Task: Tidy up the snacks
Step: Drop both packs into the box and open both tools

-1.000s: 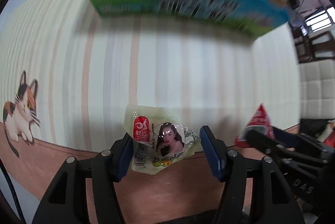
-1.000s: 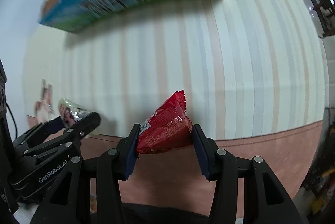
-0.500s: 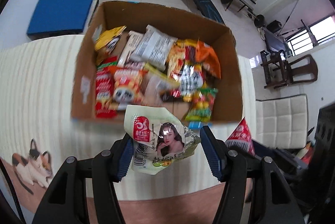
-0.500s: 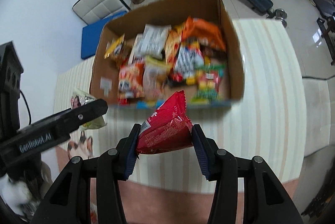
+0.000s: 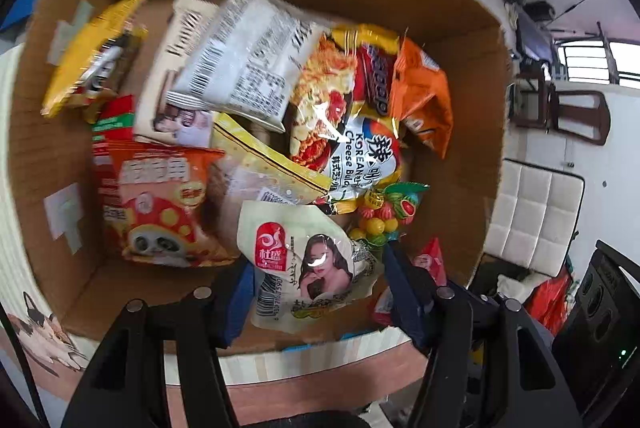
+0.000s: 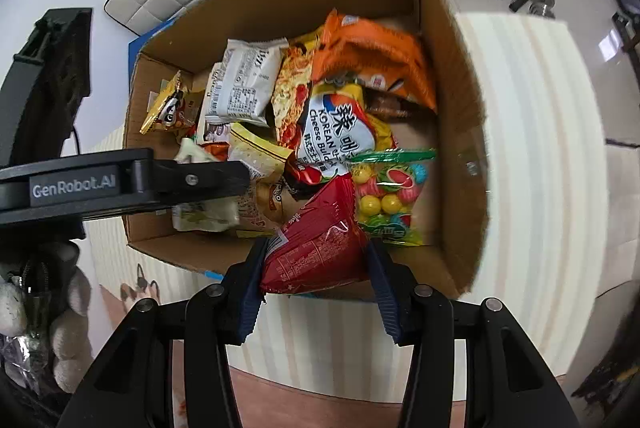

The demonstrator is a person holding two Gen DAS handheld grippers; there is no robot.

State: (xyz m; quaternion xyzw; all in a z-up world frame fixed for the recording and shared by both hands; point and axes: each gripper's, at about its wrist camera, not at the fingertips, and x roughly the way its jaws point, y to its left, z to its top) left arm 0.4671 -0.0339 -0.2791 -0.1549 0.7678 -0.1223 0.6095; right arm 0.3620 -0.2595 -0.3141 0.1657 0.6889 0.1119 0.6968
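Note:
My left gripper (image 5: 316,292) is shut on a pale snack packet with a woman's portrait (image 5: 308,260) and holds it above the near edge of an open cardboard box (image 5: 476,108) full of snack bags. My right gripper (image 6: 316,268) is shut on a red snack bag (image 6: 320,236) and holds it over the box's near right corner (image 6: 460,132). The left gripper also shows in the right wrist view (image 6: 208,180), reaching over the box with its packet (image 6: 204,212). The red bag shows in the left wrist view (image 5: 430,260).
The box holds several bags: a white packet (image 5: 248,56), an orange bag (image 6: 376,56), a Korean cheese bag (image 6: 340,136), a candy-ball bag (image 6: 388,196), a panda chip bag (image 5: 160,204). The box stands on a striped tablecloth (image 6: 532,148). White chairs (image 5: 532,216) stand beyond.
Both grippers have moved forward and up over the box with their packets still held. The box now fills both views, seen from above.

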